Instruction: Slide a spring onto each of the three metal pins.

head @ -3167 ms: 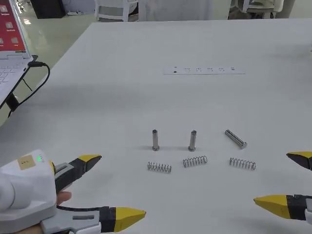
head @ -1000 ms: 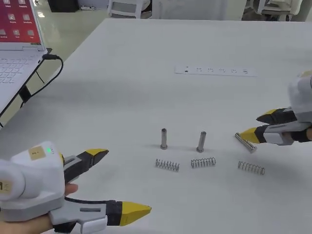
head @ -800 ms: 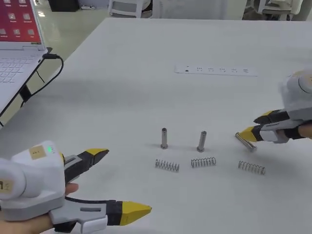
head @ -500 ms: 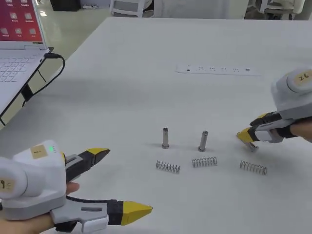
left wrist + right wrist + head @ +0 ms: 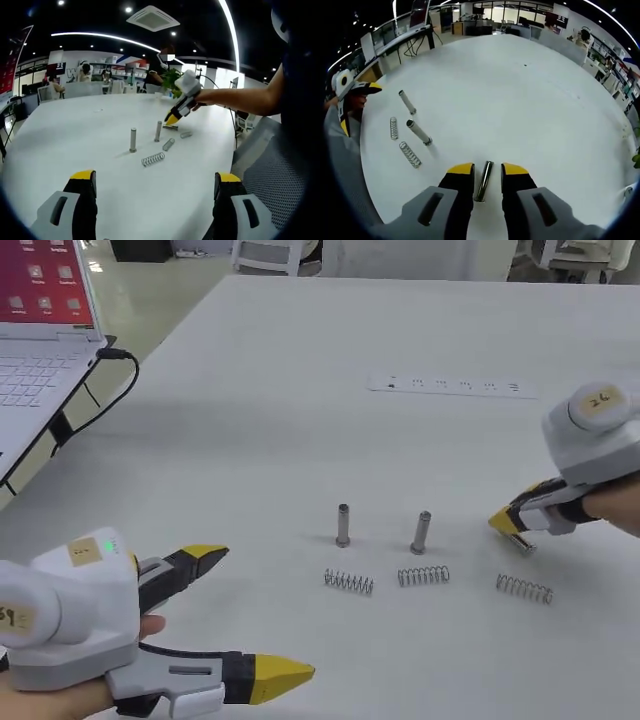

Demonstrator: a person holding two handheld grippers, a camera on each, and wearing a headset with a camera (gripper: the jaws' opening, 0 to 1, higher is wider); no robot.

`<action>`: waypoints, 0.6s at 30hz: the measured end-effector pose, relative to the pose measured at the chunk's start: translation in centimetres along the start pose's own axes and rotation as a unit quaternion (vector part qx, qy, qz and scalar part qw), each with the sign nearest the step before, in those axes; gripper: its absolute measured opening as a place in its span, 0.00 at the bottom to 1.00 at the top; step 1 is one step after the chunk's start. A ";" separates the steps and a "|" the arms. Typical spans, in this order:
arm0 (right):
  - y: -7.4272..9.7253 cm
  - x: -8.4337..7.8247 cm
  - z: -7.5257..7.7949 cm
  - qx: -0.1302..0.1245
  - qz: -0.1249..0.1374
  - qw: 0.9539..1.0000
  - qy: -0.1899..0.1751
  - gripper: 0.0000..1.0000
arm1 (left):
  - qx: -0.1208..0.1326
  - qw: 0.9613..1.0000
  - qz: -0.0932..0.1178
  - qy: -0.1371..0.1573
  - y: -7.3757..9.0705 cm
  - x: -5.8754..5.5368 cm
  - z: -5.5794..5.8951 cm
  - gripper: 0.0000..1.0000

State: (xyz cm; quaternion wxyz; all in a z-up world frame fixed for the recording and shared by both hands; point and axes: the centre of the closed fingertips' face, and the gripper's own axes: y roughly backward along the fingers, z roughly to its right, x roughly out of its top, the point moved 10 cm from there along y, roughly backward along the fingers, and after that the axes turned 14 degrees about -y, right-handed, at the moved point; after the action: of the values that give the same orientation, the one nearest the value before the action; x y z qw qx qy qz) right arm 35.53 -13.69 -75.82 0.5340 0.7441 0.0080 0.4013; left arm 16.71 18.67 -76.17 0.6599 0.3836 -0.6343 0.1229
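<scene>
Workbench (image 5: 300, 390) spans the frame. Left gripper (image 5: 258, 613), lower left, gapes wide and empty. Right gripper (image 5: 505, 523), at right, has its jaws narrowed around the lying pin (image 5: 484, 180); actual pinch unclear. Left pin (image 5: 343, 525) and middle pin (image 5: 423, 532) stand upright at centre, springs (image 5: 424, 576) in a row just below.

2 pins (image 5: 343, 525) stand upright, 3rd pin (image 5: 483, 181) lies flat, 3 springs (image 5: 348, 582) nearby.

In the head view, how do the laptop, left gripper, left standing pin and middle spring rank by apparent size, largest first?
1. left gripper, though nearest the camera.
2. laptop, cut by the frame edge.
3. left standing pin and middle spring: alike, not ranked.
</scene>
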 end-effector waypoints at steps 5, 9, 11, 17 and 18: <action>-0.4 0.0 0.0 -0.004 -0.009 1.000 -0.007 0.13 | 0.000 1.000 0.000 0.000 0.0 0.0 0.0 0.95; -0.6 0.0 -0.1 -0.008 -0.015 1.000 -0.013 0.12 | 0.000 1.000 0.001 0.001 0.1 0.0 0.0 0.95; -0.7 0.0 -0.1 -0.010 -0.018 1.000 -0.017 0.11 | 0.001 1.000 0.001 0.001 0.1 0.0 0.0 0.95; -1.1 0.0 -0.3 -0.020 -0.030 0.999 -0.020 0.11 | 0.001 1.000 0.002 0.001 0.1 0.0 -0.1 0.95; -1.1 0.0 -0.3 -0.019 -0.031 0.999 -0.021 0.10 | 0.001 1.000 0.002 0.001 0.2 0.0 -0.1 0.95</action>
State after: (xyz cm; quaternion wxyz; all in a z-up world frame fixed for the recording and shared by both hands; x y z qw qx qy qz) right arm 35.79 -13.02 -76.71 0.5605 0.7413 0.0120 0.3691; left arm 16.66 18.84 -76.13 0.6598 0.3833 -0.6341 0.1254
